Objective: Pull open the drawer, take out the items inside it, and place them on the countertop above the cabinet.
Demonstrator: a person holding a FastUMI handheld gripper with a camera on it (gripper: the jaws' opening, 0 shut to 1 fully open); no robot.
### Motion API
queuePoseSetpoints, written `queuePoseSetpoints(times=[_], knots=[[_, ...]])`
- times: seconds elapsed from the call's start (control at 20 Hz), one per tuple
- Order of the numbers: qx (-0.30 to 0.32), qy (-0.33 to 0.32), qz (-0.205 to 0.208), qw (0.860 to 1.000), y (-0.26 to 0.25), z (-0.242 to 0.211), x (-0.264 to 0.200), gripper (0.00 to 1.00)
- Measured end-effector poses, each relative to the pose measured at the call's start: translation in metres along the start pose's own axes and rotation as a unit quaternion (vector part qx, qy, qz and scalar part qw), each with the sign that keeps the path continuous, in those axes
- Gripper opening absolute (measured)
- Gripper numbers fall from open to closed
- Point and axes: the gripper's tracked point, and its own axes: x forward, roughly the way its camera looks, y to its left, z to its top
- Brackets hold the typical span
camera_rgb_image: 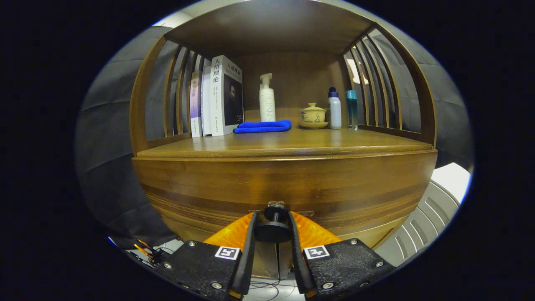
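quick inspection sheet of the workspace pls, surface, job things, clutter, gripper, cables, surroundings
surface: wooden countertop, front part bare
job's things: drawer looks closed; its knob sits between the fingers; contents hidden
clutter: books, blue cloth, pump bottle, lidded cup, two small bottles along the back
grippers: gripper fingers flank the knob, both apparently touching it
cables: wires beside the gripper body
surroundings: slatted cabinet sides, dark padded wall

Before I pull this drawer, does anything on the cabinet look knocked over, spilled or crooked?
Nothing stands out. The gripper has both fingers closed on the drawer knob. On the countertop, the books, pump bottle, lidded cup and two bottles stand upright; the blue cloth lies folded.
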Motion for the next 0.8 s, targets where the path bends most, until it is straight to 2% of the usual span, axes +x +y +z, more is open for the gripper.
queuePoseSetpoints(times=[0.15,0.35,0.8], knots=[[0.012,0.003,-0.002,1.0,-0.001,-0.002,-0.001,0.42],[0.026,0.017,-0.033,0.999,-0.003,-0.003,-0.007,0.4],[0.009,0.001,-0.028,1.0,-0.001,-0.011,-0.041,0.4]])
